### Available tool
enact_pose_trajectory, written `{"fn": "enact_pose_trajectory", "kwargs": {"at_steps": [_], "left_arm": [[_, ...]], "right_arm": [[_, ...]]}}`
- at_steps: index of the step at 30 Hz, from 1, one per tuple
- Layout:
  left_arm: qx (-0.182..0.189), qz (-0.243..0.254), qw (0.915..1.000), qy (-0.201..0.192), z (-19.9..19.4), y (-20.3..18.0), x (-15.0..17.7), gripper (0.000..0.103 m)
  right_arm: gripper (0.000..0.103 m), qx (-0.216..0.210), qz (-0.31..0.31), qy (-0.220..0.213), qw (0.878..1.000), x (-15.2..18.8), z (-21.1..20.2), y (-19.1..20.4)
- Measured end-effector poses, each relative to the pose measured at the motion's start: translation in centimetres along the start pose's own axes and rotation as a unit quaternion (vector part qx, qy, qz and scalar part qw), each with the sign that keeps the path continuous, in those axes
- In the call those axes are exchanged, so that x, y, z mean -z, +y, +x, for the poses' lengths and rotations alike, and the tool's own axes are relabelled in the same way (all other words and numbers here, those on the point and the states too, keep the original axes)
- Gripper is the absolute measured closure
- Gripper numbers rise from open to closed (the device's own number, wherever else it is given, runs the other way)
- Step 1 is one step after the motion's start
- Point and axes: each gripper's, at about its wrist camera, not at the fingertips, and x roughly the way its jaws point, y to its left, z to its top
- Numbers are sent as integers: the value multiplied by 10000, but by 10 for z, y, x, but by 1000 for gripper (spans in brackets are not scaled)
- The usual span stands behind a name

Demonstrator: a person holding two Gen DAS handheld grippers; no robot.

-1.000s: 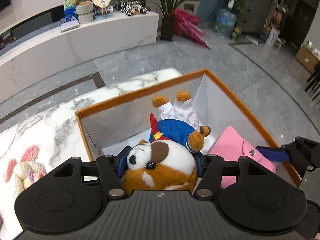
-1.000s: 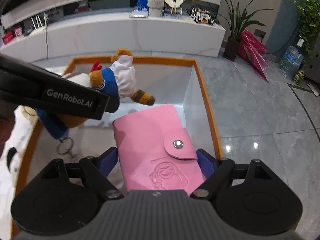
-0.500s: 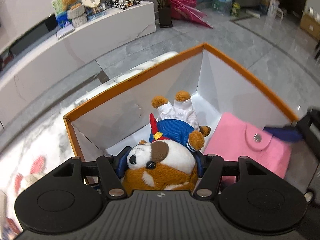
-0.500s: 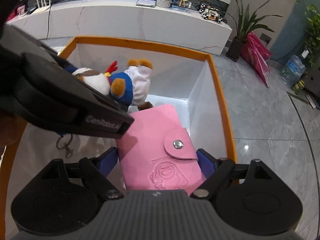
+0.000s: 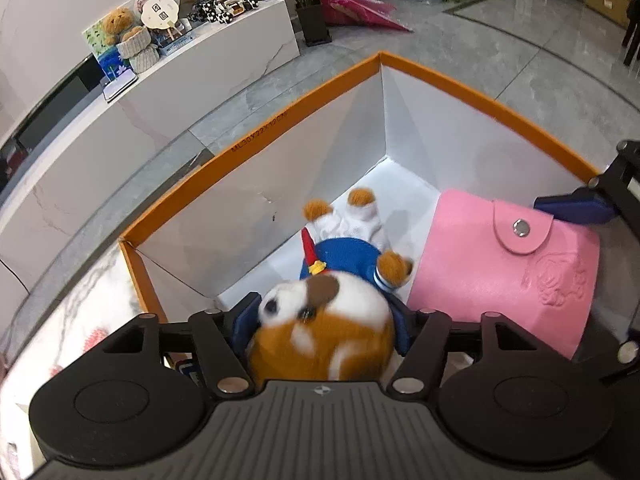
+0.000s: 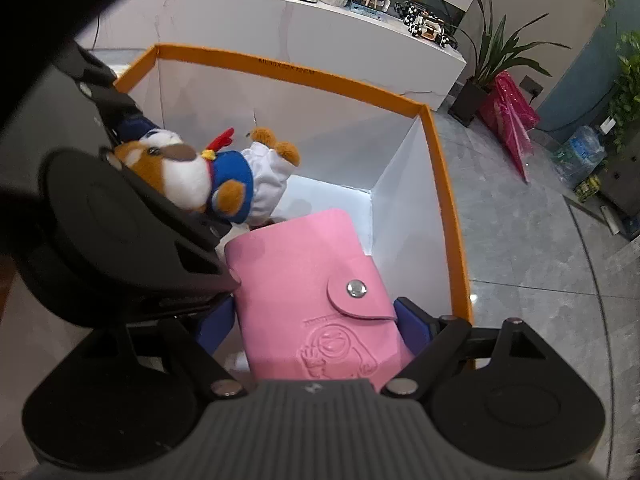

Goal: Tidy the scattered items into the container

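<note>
Left gripper (image 5: pixel 322 322) – jaws just been opening, plush dog (image 5: pixel 320 320) between blue pads, pads seemingly touching head sides; cannot tell if grip released. Dog head-first toward camera, feet at 12 o'clock, hanging inside box (image 5: pixel 256 144).

Right gripper (image 6: pixel 316 320) – jaws wide, clamped on pink wallet (image 6: pixel 312 280), pads at both edges. Wallet over box interior, at 3 o'clock of dog, snap flap up.

Box – orange rim, white walls, floor bare under both items.

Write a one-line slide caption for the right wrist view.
Right gripper holds a pink snap wallet over the orange-rimmed box, beside the plush dog in the left gripper.
</note>
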Motion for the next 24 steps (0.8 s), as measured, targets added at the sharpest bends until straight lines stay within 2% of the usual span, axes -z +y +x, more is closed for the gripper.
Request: {"fn": "enact_pose_trajectory", "kwargs": {"at_steps": [4, 8, 14, 24], "left_arm": [[50, -78, 10000, -26, 0, 1, -1, 23], [152, -182, 9997, -61, -2, 6, -2, 14], [242, -284, 9993, -83, -4, 10, -3, 14], [334, -465, 9980, -276, -21, 13, -3, 14]], "right_arm": [[16, 32, -6, -10, 10000, 1, 0, -2], [13, 52, -19, -10, 10000, 1, -1, -1], [9, 0, 157, -149, 9998, 0, -10, -6], [9, -42, 299, -241, 9993, 1, -18, -7]]}}
